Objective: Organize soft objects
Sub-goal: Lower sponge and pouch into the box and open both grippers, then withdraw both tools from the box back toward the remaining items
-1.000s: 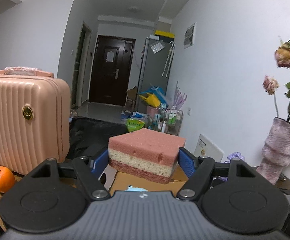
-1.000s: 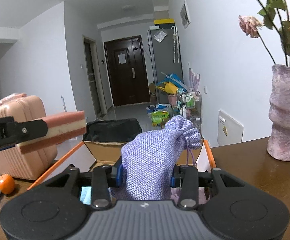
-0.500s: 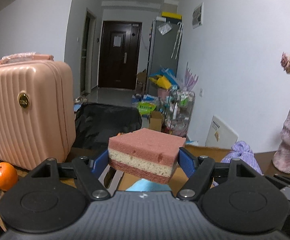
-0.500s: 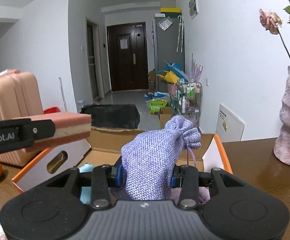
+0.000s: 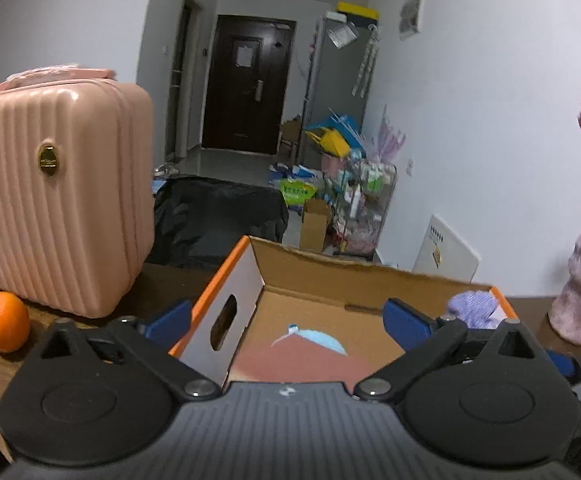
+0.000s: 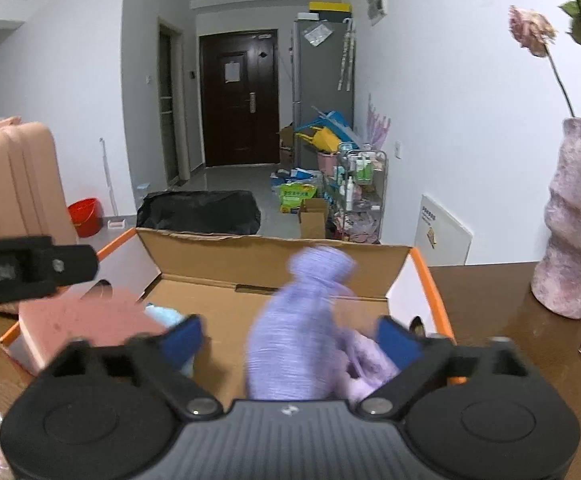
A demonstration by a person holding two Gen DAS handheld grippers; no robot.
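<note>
Both grippers, left gripper (image 5: 286, 318) and right gripper (image 6: 290, 336), have just sprung wide open over the cardboard box (image 6: 270, 258), gripping nothing, pink sponge (image 6: 90, 318) and blurred purple pouch (image 6: 294, 344) released.

Dim, even indoor light; fisheye bending, motion blur.

Ahead of your jaws, the box (image 5: 234, 276) sits on the worktop (image 6: 490, 292). Between your right jaws, the pouch (image 6: 294, 344) is in the box; below your left jaws lies the sponge (image 5: 298, 360). Suitcase (image 5: 54, 196) and orange (image 5: 3, 326) stand left, vase (image 6: 578, 220) right.
</note>
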